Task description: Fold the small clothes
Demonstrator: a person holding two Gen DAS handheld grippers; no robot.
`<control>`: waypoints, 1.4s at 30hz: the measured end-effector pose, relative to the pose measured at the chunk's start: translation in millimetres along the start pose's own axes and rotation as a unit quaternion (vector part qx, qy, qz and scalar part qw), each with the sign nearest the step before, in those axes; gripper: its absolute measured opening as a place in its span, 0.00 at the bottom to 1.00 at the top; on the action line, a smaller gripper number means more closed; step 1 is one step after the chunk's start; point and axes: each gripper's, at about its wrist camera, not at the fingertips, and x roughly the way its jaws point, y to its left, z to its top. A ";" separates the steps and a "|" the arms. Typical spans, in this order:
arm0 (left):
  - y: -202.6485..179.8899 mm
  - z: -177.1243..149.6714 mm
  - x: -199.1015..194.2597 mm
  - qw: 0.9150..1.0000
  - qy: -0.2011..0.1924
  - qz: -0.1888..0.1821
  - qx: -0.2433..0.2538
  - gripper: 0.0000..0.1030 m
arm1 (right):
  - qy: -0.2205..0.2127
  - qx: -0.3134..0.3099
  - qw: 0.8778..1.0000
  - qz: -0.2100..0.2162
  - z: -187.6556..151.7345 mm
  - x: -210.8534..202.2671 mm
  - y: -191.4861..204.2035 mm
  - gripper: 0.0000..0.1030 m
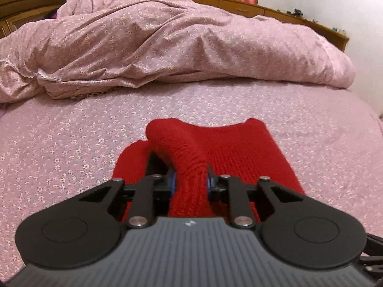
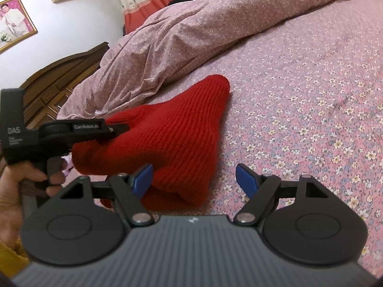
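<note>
A red knitted garment lies on the pink flowered bed sheet. My left gripper is shut on a raised fold of it, which bunches up between the blue pads. In the right wrist view the garment is lifted into a tent shape by the left gripper, which pinches its left side. My right gripper is open and empty, its blue fingertips just above the garment's near edge.
A rumpled pink duvet is heaped across the far side of the bed. A wooden headboard and dresser stand beyond. Open sheet lies to the right of the garment.
</note>
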 end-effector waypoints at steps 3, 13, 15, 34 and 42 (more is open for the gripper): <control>8.0 2.3 -11.4 1.000 -0.007 -0.019 -0.019 0.23 | 0.000 -0.003 1.000 0.003 1.8 0.1 2.3 0.76; 53.7 -4.2 -56.9 0.998 -0.033 -0.012 -0.053 0.22 | -0.001 -0.025 1.000 0.005 4.9 -0.6 14.3 0.76; 70.4 -16.1 -54.9 0.997 -0.023 0.001 -0.077 0.22 | -0.003 -0.029 1.000 0.006 6.0 0.2 18.0 0.76; 95.6 -59.0 -44.5 0.988 -0.038 0.000 -0.150 0.51 | 0.047 -0.026 0.999 -0.003 0.3 49.4 26.7 0.86; 94.5 -49.1 -57.1 0.987 -0.023 -0.031 -0.155 0.83 | 0.029 -0.043 0.999 0.016 22.8 29.9 40.0 0.86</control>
